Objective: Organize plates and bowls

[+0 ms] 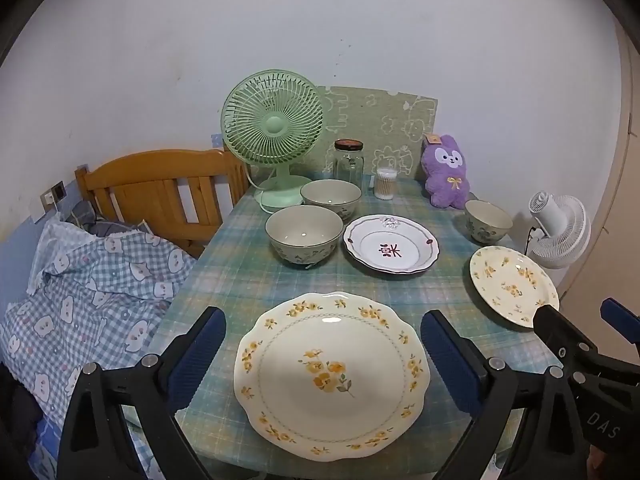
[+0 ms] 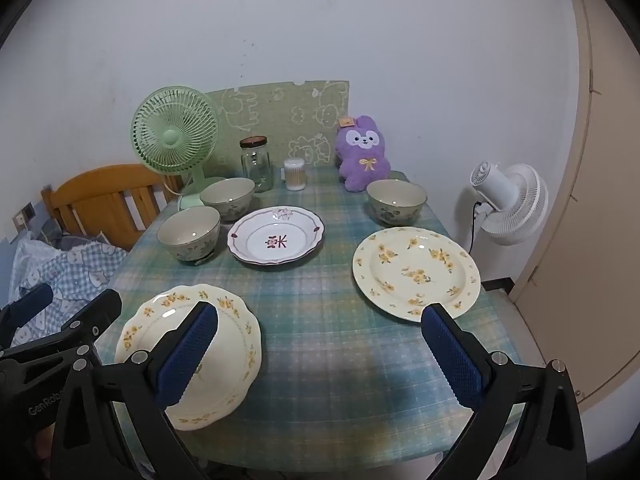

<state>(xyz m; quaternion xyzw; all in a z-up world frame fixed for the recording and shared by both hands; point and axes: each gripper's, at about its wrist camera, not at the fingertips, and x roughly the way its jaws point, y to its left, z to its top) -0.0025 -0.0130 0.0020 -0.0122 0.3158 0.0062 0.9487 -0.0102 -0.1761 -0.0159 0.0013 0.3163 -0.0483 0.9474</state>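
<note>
A scalloped cream plate with yellow flowers lies at the table's near edge, between the open fingers of my left gripper, which hovers over it. It also shows in the right wrist view. A second yellow-flower plate lies at the right. A white plate with a purple rim sits mid-table. Two bowls stand at the left and a third bowl at the right. My right gripper is open and empty above bare cloth.
At the table's back stand a green fan, a glass jar, a cotton-swab tub and a purple plush rabbit. A white fan is beside the table's right edge. A bed adjoins the left.
</note>
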